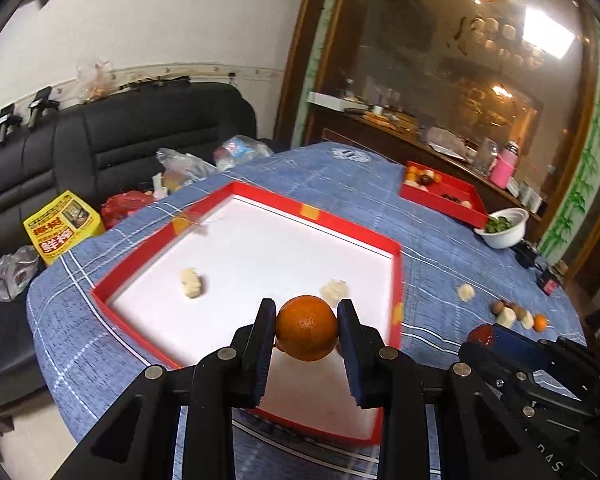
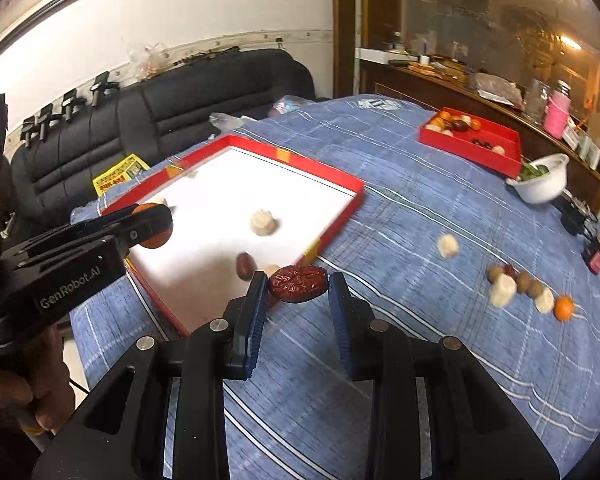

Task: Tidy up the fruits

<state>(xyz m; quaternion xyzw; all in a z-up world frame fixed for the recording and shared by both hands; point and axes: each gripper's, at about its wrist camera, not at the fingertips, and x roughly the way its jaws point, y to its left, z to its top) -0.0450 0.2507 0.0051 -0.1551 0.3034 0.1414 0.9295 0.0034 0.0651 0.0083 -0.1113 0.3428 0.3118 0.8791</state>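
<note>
While the left tool point(image 1: 306, 330) clamps an orange point(image 1: 307, 327), the right tool point(image 2: 298, 284) clamps a red date point(image 2: 298, 283).

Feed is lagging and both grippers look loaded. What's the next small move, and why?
Probably lower the left gripper a little and release its orange into the red tray. The orange is clamped between the pads and already hangs over the tray's white floor, which holds only a few pieces, so there is room. The right gripper, shut on a red date, sits just outside the tray's near edge, so it should probably follow.

Dim warm indoor light, glare on the mirror point(image 1: 480, 60), motion blur, dark fisheye-curved corners.
</note>
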